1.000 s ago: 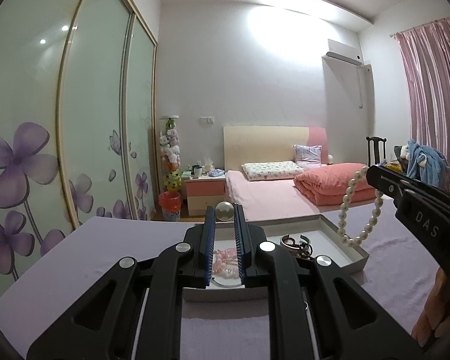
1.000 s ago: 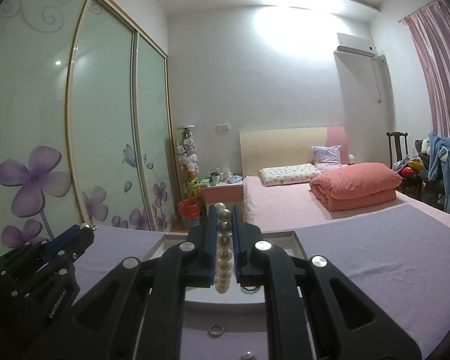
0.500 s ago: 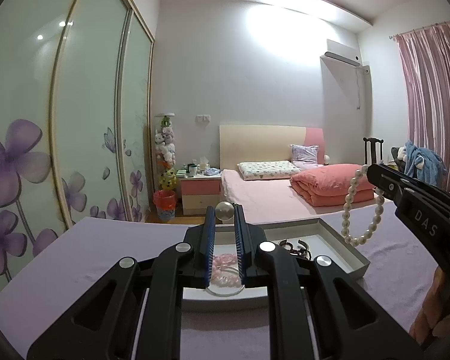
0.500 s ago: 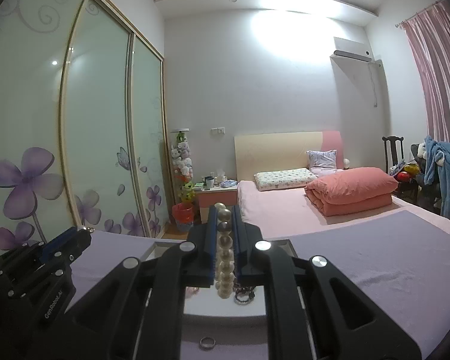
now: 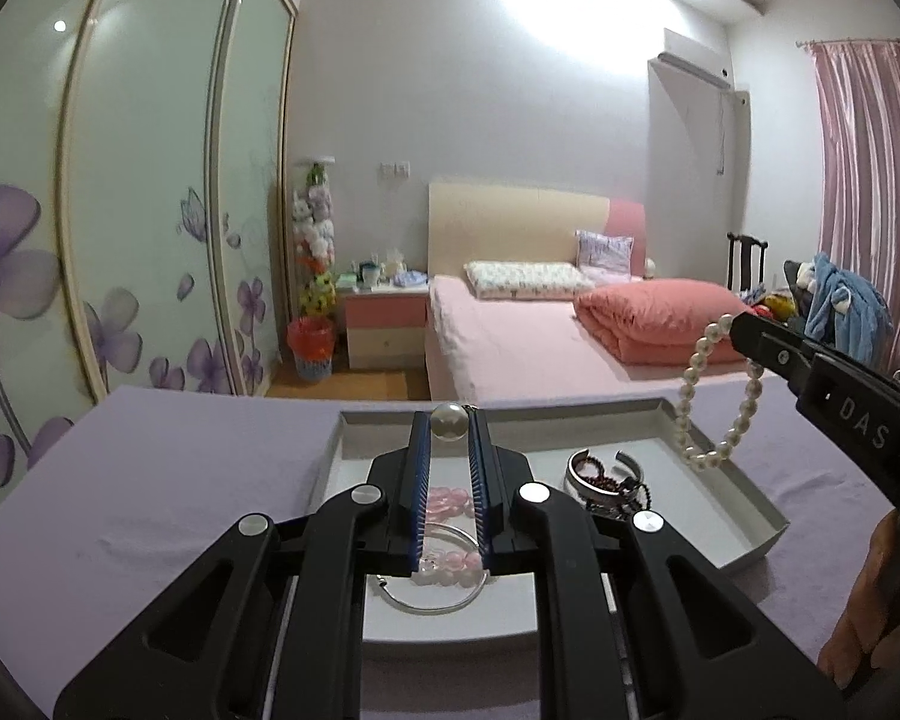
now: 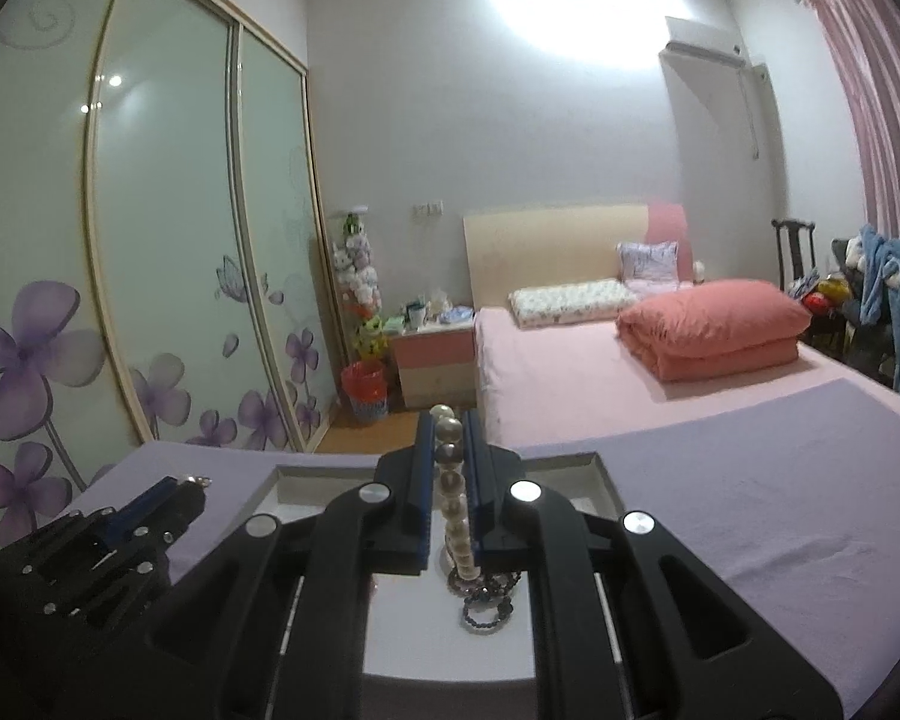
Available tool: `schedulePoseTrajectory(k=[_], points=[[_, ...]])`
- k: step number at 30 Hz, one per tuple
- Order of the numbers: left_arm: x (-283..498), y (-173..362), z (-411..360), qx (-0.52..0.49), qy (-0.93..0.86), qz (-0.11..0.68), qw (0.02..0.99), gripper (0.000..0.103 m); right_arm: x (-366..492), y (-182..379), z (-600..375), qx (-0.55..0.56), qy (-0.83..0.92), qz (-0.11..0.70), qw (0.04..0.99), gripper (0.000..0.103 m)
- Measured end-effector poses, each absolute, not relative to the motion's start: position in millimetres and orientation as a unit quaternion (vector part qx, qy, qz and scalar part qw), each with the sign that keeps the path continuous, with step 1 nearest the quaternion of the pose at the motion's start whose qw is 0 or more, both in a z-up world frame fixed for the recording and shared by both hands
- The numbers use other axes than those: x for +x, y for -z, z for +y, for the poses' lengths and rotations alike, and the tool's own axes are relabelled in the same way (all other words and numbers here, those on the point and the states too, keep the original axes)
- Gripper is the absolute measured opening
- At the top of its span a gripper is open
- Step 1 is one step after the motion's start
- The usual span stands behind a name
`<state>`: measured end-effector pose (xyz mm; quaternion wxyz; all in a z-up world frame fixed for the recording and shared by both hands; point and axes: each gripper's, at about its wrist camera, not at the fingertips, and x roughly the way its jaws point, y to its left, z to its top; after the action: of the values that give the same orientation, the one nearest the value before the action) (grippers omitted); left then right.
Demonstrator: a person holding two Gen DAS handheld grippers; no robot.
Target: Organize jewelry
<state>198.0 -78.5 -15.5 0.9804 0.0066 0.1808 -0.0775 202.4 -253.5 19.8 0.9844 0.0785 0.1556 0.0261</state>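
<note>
Two grippers over lavender table (image 5: 150, 480), left gripper (image 5: 449, 429) pinching pearl (image 5: 448, 421), right gripper (image 6: 448, 426) pinching pearl bracelet (image 6: 453, 516).

Walls: pale grey-white, with a bright glare above the bed (image 5: 510, 336).
Wardrobe (image 5: 120, 192): left of the bed, with frosted sliding doors printed with purple flowers.
Nightstand (image 5: 384, 324): stood between wardrobe and bed.
Curtain (image 5: 864, 180): pink, hung far right of the bed.
Air conditioner (image 5: 696, 63): was mounted high, right of the headboard.

White letters "DAS" on the right claw (image 5: 744, 333) body.
</note>
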Motion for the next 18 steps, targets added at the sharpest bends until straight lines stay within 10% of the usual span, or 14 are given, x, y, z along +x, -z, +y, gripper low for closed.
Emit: schedulePoseTrajectory(k=[9, 12, 18], points=[[226, 29, -88, 0.014, 0.090, 0.217, 0.972, 0.015, 258, 7, -257, 0.103, -0.047, 0.237, 0.965, 0.012], [233, 28, -81, -0.001, 0.089, 0.232, 0.969, 0.035, 256, 8, -264, 0.116, -0.040, 0.236, 0.964, 0.045], [224, 19, -58, -0.034, 0.075, 0.225, 0.971, 0.043, 243, 5, -277, 0.126, -0.028, 0.226, 0.966, 0.045]])
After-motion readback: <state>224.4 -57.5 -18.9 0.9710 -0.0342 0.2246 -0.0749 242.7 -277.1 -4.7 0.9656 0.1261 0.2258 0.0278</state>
